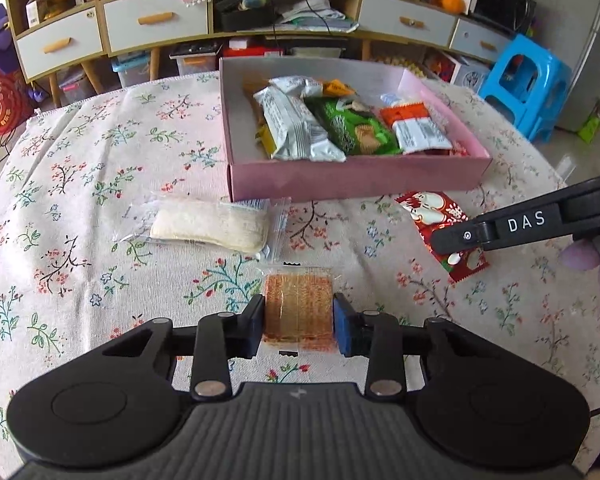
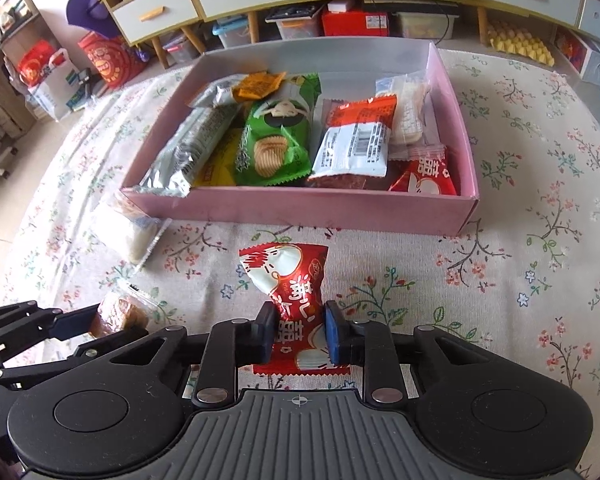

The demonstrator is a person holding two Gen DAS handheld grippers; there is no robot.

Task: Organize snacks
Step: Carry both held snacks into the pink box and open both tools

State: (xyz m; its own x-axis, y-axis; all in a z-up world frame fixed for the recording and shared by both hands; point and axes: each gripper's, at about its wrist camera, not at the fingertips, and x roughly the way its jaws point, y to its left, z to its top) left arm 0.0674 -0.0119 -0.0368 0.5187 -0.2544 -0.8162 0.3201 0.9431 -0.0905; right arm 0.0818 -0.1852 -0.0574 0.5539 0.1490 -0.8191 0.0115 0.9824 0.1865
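Both grippers angle down at the tablecloth (image 1: 100,160), near side of the pink box (image 1: 356,180). Left gripper (image 1: 299,326) is clamped on the cracker pack (image 1: 299,304). Right gripper (image 2: 299,334) pinches the red packet (image 2: 288,280), crumpling it.

Counter under matt woven floral cloth (image 1: 80,184). Pink box (image 1: 356,178): matt card, pale inside. Red snack packet (image 2: 296,308): glossy crinkled foil. Cracker pack (image 1: 298,308): clear shiny film. Grippers' shells matt black plastic, with small bright metal pivot pins (image 1: 209,389).
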